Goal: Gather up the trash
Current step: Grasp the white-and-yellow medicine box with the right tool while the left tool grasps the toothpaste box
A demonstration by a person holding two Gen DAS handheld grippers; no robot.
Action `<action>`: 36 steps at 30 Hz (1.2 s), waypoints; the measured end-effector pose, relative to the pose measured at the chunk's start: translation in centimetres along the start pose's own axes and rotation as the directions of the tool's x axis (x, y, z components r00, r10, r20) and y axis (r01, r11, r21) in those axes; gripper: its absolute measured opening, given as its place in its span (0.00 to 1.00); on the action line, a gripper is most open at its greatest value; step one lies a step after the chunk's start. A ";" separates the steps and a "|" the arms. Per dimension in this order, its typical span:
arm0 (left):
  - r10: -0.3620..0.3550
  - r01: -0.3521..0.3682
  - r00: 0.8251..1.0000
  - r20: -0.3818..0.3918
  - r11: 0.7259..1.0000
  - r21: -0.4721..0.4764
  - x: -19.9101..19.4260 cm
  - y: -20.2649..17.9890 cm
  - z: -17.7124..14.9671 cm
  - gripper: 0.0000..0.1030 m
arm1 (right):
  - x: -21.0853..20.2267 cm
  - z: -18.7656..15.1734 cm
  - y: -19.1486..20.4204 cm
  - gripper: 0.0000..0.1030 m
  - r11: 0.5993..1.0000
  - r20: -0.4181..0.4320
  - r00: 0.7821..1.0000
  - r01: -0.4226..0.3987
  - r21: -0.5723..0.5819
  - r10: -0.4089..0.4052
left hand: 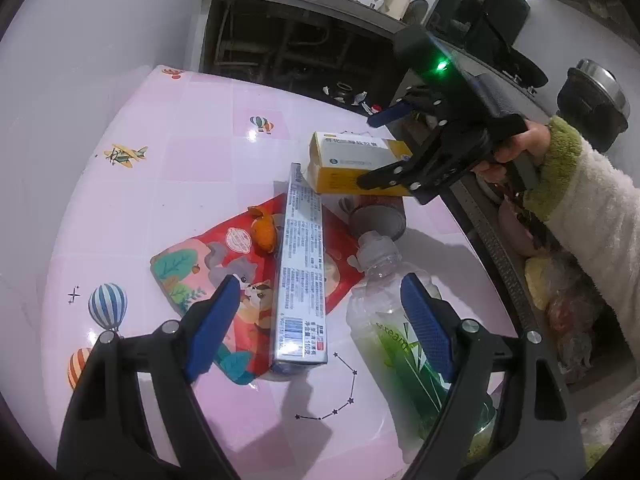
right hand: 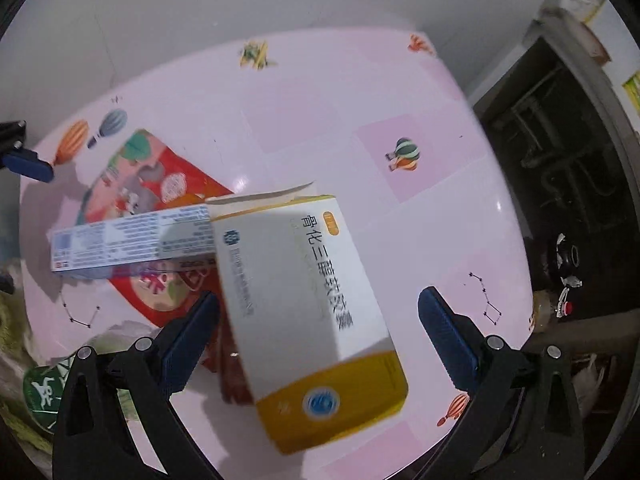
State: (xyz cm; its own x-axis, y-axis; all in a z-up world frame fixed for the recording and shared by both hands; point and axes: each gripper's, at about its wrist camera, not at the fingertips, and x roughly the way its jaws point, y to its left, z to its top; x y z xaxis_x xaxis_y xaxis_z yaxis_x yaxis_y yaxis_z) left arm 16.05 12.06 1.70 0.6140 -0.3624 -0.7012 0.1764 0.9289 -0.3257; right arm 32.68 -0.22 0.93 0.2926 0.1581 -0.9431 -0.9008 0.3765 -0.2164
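Observation:
A white and yellow medicine box [left hand: 352,164] [right hand: 316,312] lies at the table's right side, between the open jaws of my right gripper [right hand: 320,328] [left hand: 374,148]; the jaws straddle it without gripping. A long silver-blue toothpaste box [left hand: 302,272] [right hand: 132,240] lies across a red snack bag [left hand: 224,276] [right hand: 160,184]. An orange peel [left hand: 264,230] rests on the bag. A clear bottle with a green label [left hand: 400,320] lies on its side, next to a can [left hand: 380,214]. My left gripper [left hand: 320,312] is open over the toothpaste box and bottle.
The pink patterned table [left hand: 180,140] [right hand: 360,120] stands against a white wall. A dark open cabinet [left hand: 300,52] is behind it. Bags and clutter [left hand: 560,292] sit beyond the right edge.

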 end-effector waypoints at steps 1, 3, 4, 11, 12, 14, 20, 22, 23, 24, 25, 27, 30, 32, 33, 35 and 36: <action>-0.004 0.004 1.000 0.001 1.000 -0.004 0.0 0.1 0.0 0.76 | 0.4 0.2 -0.1 0.94 1.000 -0.009 1.000 -0.008 0.002 0.008; -0.013 0.013 1.000 0.002 1.000 -0.013 0.1 0.3 0.0 0.76 | 1.0 0.4 -0.4 0.94 0.999 -0.018 0.999 -0.030 0.014 0.031; -0.017 0.017 1.000 0.001 1.000 -0.015 0.2 0.4 0.0 0.76 | 1.3 0.6 -0.4 0.94 0.999 -0.020 0.999 -0.042 0.017 0.042; -0.028 0.028 1.000 -0.007 0.999 -0.028 0.9 1.0 0.0 0.76 | 1.8 0.4 -0.4 0.77 0.996 -0.019 0.996 -0.084 0.044 0.085; -0.028 0.028 1.000 -0.007 0.999 -0.031 0.9 1.0 0.0 0.76 | 1.6 0.3 -0.5 0.76 0.994 -0.006 0.996 -0.088 0.060 0.088; -0.033 0.032 0.999 -0.007 0.999 -0.032 1.2 1.1 0.3 0.76 | 1.3 0.2 -0.7 0.75 0.992 0.022 0.996 -0.092 0.085 0.090; -0.029 0.029 0.999 -0.013 0.999 -0.018 2.4 0.9 1.5 0.76 | -2.3 -2.3 -1.8 0.75 0.968 0.170 0.985 -0.077 0.238 0.037; -0.022 0.022 1.000 -0.022 1.000 -0.007 3.2 0.8 2.1 0.75 | -4.0 -4.1 -2.2 0.75 0.947 0.208 0.978 -0.055 0.317 -0.013; -0.016 0.017 0.999 -0.033 1.000 0.005 3.8 0.6 2.5 0.74 | -4.8 -5.0 -2.3 0.75 0.934 0.225 0.974 -0.053 0.354 -0.030; -0.012 0.012 0.999 -0.040 1.000 0.016 4.2 0.5 2.7 0.74 | -6.0 -6.5 -2.4 0.75 0.912 0.251 0.966 -0.053 0.407 -0.056; -0.001 0.002 0.999 -0.049 0.999 0.035 4.8 0.3 3.0 0.74 | -6.9 -7.7 -2.4 0.75 0.892 0.272 0.959 -0.056 0.448 -0.076; 0.031 -0.026 0.997 -0.067 0.997 0.071 6.0 -0.1 3.4 0.72 | -8.2 -10.1 -2.2 0.75 0.855 0.299 0.948 -0.064 0.515 -0.110; 0.080 -0.068 0.992 -0.099 0.991 0.115 7.8 -0.4 3.7 0.67 | -9.2 -14.4 -1.0 0.75 0.772 0.305 0.937 -0.065 0.632 -0.171; 0.109 -0.093 0.987 -0.120 0.987 0.133 8.8 -0.5 3.8 0.61 | -9.0 -17.2 0.0 0.75 0.710 0.285 0.938 -0.062 0.701 -0.200; 0.112 -0.095 0.986 -0.127 0.987 0.133 9.1 -0.4 3.8 0.59 | -8.6 -18.3 0.6 0.75 0.683 0.276 0.939 -0.063 0.728 -0.207; 0.116 -0.097 0.982 -0.147 0.987 0.130 9.5 -0.3 3.7 0.56 | -7.4 -20.6 1.6 0.75 0.613 0.253 0.945 -0.077 0.786 -0.206; 0.119 -0.100 0.981 -0.152 0.987 0.129 9.6 -0.3 3.6 0.55 | -6.4 -21.8 2.1 0.75 0.570 0.237 0.951 -0.085 0.817 -0.197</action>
State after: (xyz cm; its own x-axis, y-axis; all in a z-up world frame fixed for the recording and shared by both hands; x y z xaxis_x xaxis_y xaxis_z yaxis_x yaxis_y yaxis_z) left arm 24.70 8.57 -2.66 0.5067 -0.2568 -0.8230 0.2119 0.9624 -0.1699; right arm 21.96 -20.33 1.06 0.5322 0.2924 -0.7945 -0.2764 0.9471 0.1634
